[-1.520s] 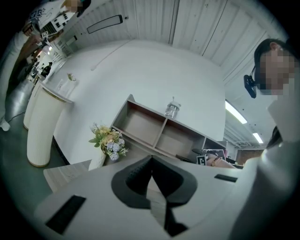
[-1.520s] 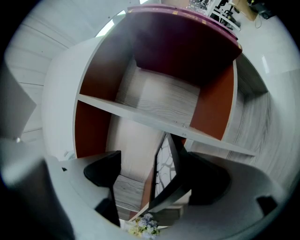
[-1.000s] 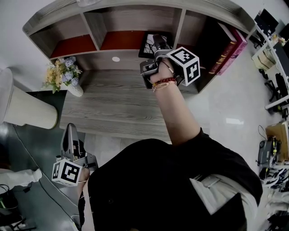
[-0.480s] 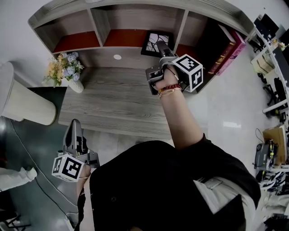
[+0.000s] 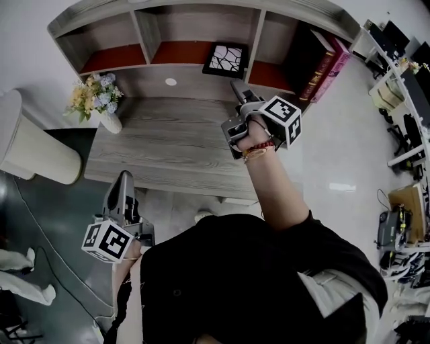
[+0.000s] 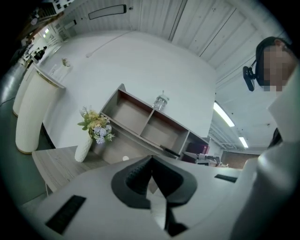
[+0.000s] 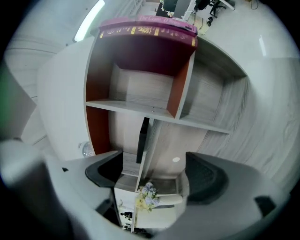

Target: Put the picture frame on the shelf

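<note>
Head view
- Shelf (image 5: 195,17): wooden, three open compartments, along the desk's back edge.
- Desk (image 5: 168,144): grey wood-grain top.
- Picture frame (image 5: 226,59): black, with a white line pattern; stands in the shelf's middle compartment, at its right end near the divider.
- Right gripper (image 5: 238,87): over the desk's back right corner, tips toward the shelf, well apart from the picture frame.
- Left gripper (image 5: 123,183): off the desk's front edge, near the front left corner.
- Flower vase (image 5: 102,107): white, with yellow and blue flowers, at the desk's back left corner.
- Books (image 5: 324,62): maroon, upright in the right compartment.
- White cylinder (image 5: 30,158): on the floor beside the desk's left edge.

Left gripper view
- Left gripper: dark pads (image 6: 140,176) meet, closed, nothing between them.
- Background: shelf, flower vase at the desk's corner, a clear bottle (image 6: 160,101) on the shelf's top.

Right gripper view
- Right gripper: jaws stand wide apart and have just been closing a little; nothing between them.
- Picture frame: seen edge-on as a dark slab, upright in its compartment just beside the divider, untouched.
- Books: maroon, at the shelf's far end.
</note>
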The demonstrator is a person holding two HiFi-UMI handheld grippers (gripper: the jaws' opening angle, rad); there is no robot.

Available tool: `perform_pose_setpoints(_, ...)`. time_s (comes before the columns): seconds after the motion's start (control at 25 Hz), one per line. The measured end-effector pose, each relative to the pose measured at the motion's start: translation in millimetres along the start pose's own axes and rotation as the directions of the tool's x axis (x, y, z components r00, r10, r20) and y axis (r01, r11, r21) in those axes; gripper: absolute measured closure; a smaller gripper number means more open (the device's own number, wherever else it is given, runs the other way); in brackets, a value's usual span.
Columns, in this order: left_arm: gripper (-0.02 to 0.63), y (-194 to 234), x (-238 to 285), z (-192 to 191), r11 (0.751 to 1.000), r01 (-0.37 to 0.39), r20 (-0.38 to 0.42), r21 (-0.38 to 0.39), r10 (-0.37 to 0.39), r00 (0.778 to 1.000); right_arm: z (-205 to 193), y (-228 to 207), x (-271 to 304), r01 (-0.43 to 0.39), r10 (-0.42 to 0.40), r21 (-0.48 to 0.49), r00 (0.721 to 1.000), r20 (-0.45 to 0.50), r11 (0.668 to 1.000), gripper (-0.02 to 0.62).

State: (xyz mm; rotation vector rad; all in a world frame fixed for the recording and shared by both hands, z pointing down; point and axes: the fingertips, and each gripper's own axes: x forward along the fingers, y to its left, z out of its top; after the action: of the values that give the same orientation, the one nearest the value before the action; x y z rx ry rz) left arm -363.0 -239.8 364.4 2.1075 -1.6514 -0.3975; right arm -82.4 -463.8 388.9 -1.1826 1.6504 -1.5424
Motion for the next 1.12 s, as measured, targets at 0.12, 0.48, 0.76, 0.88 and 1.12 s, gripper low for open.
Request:
perform_pose_setpoints(0.12,0.594,-14,1,-15,0.999,0.043,-0.019,-0.002,-0.043,0.999,-1,-10,-23,-0.005,0.005,-0.018,1.0,-0.007,1.0,0.222)
perform_pose_setpoints(0.48,0.594,-57,9,-44,0.99,0.144,-0.069,0.004,-0.143,0.987,-1,-15,-76,-0.059,0.058,-0.005,0.998,-0.037,0.998,0.466)
perform_pose_setpoints(0.76,0.594,-81,27,-58,0.981,0.194,-0.1,0.003,-0.193,0.976,5,51,-108,-0.167,0.161,-0.339,0.986,-0.047,0.926,0.601)
perform_pose_setpoints(0.88,0.594,-99,39,-57,0.974,0.228,-0.104,0.02,-0.224,0.969,11,92,-127,-0.213,0.233,-0.594,0.972,-0.045,0.776,0.605)
perform_pose_setpoints(1.12,0.594,-139,57,-60,0.962,0.269,-0.088,0.049,-0.264,0.961,21,120,-160,-0.166,0.262,-0.897,0.963,-0.059,0.409,0.592)
